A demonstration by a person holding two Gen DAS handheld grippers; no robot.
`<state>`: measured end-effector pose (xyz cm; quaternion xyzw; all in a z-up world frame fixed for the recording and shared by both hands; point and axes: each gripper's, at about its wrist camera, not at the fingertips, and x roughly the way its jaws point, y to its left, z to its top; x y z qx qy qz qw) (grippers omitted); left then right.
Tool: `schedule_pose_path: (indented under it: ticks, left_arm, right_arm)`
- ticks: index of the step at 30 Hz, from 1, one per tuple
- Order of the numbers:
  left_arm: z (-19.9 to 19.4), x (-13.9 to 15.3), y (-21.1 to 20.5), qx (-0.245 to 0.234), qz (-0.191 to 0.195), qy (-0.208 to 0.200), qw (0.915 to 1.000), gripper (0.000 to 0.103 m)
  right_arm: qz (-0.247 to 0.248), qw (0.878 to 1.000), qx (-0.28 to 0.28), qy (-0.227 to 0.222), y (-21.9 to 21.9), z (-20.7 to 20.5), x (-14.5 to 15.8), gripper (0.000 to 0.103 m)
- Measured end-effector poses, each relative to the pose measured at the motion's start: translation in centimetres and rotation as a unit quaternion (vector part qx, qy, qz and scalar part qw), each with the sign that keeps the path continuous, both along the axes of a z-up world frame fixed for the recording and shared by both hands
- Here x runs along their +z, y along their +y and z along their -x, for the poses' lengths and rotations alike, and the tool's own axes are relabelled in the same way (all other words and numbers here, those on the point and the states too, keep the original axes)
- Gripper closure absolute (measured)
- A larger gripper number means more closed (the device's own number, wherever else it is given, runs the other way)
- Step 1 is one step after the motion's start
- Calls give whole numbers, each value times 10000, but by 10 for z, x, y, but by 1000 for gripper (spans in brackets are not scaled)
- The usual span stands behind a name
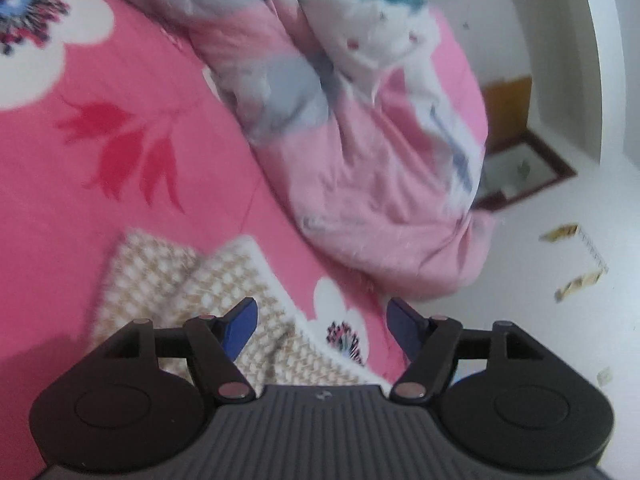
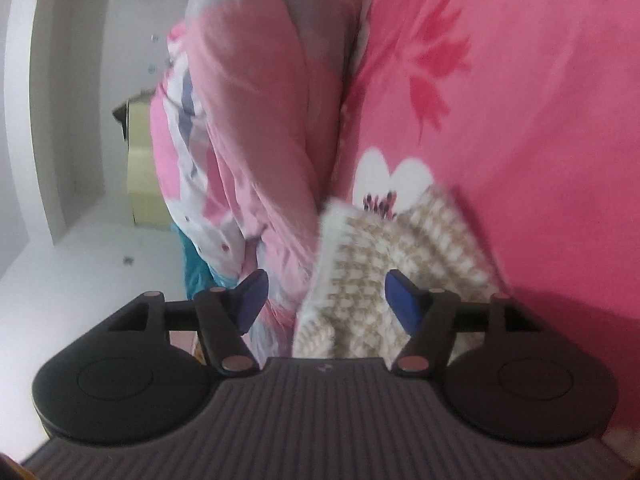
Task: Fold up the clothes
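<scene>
Spread across both views, a pink bedsheet (image 1: 80, 208) printed with white blossoms and red leaves. Heaped on it, a bulky quilt (image 1: 360, 184) in pale pink, white and grey-blue, bunched toward the bed's edge; beyond it, in the left wrist view, white wall and floor. Nearer the cameras, lying flat on the sheet just beside the quilt, a beige-and-white checked knit garment (image 1: 208, 280) with a white border, apparently folded over on itself, somewhat blurred. Above the garment in the left wrist view, the left gripper (image 1: 322, 330), blue pads spread wide apart, nothing pinched: one pad over the knit, the other over the sheet near the bed's edge. In the right wrist view, same picture for the right gripper (image 2: 324, 300): pads parted, one in front of the quilt, the other over the knit garment (image 2: 384, 264), no cloth clamped. Impossible to tell whether either pad brushes the fabric below.
</scene>
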<state>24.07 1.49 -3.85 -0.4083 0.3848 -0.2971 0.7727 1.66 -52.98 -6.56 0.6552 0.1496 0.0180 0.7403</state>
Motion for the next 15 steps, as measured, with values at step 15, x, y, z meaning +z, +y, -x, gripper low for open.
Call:
schedule_pose_path:
  ticks: [15]
  left_arm:
    - [176,-7,86,-346,-577,-249,9974,21]
  right_arm:
    - [-5,9985,253,483,87,182,5,25]
